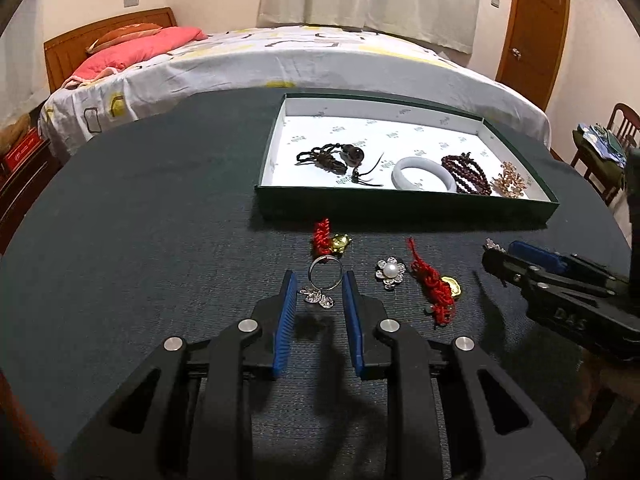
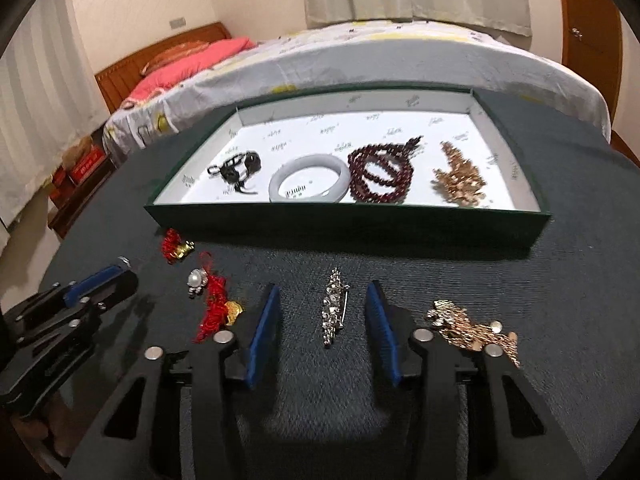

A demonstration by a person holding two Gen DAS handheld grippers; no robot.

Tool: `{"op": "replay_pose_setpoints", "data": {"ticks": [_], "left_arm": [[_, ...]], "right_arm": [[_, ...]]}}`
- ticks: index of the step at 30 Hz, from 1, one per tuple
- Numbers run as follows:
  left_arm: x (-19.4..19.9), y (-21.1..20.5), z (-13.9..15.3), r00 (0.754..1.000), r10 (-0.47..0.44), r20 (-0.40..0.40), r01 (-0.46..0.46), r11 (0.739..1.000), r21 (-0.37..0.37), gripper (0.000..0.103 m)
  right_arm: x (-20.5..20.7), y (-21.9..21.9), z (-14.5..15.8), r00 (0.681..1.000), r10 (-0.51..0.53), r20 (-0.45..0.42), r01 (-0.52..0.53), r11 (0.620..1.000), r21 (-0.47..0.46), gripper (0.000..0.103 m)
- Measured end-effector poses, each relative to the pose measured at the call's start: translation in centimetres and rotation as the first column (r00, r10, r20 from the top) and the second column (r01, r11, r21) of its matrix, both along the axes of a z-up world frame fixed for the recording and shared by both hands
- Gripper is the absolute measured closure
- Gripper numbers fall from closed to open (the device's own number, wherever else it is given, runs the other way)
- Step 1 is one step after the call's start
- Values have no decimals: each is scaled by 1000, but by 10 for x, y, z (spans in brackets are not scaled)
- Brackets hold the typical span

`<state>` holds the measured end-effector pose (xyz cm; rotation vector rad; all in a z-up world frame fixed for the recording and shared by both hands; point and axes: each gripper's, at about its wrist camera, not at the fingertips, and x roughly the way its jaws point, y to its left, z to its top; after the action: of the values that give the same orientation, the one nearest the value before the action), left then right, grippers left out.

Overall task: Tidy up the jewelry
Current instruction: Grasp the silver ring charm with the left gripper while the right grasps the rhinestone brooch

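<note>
A green box (image 1: pixel 400 204) with a white lining holds a dark pendant (image 1: pixel 332 158), a pale bangle (image 1: pixel 424 174), a dark red bead bracelet (image 1: pixel 466 174) and a gold piece (image 1: pixel 508 180). My left gripper (image 1: pixel 319 284) is open, its jaws on either side of a silver ring (image 1: pixel 326 274) with a small charm on the dark table. My right gripper (image 2: pixel 323 304) is open around a silver brooch (image 2: pixel 334 306) lying on the table. It also shows in the left wrist view (image 1: pixel 504 258).
Loose on the table: a red knot with gold charm (image 1: pixel 332 238), a pearl flower brooch (image 1: pixel 391 274), a second red knot with gold ingot (image 1: pixel 434 288), and a gold chain piece (image 2: pixel 468 326) right of my right gripper. A bed (image 1: pixel 280 60) lies beyond the table.
</note>
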<state>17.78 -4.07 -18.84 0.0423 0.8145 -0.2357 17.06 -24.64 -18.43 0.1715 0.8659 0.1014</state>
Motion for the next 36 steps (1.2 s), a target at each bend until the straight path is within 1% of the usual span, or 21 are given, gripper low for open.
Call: {"op": "replay_pose_setpoints", "data": {"ticks": [1, 3, 4, 8, 9, 17, 24, 30, 36], "left_arm": [[0, 1, 0, 1000, 1, 0, -1, 1000, 0, 80], [0, 1, 0, 1000, 2, 1, -2, 1000, -1, 81], [0, 1, 0, 1000, 3, 2, -3, 1000, -2, 84], [1, 1, 0, 1000, 2, -1, -2, 1000, -2, 84], [1, 0, -1, 1000, 2, -1, -2, 1000, -3, 84], [0, 0, 0, 1000, -4, 4, 4, 1000, -5, 84], [-4, -3, 6, 1000, -7, 19, 7, 1000, -13, 84], [-2, -7, 16, 999, -13, 35, 14, 1000, -27, 84], [5, -19, 35, 997, -41, 72, 45, 998, -52, 84]], "right_arm": [[0, -1, 0, 1000, -2, 0, 2, 1000, 1, 63], [-1, -1, 0, 1000, -1, -4, 1, 1000, -12, 70], [-1, -2, -1, 1000, 1, -5, -1, 1000, -16, 74], [-4, -5, -1, 1000, 6, -11, -6, 1000, -22, 90], [-5, -5, -2, 1000, 8, -11, -9, 1000, -18, 92], [-14, -5, 2, 1000, 6, 14, -6, 1000, -25, 92], [-19, -8, 7, 999, 5, 33, -5, 1000, -5, 92], [-23, -15, 25, 997, -5, 81, 5, 1000, 9, 92], [-20, -25, 48, 990, -23, 139, 20, 1000, 16, 92]]}}
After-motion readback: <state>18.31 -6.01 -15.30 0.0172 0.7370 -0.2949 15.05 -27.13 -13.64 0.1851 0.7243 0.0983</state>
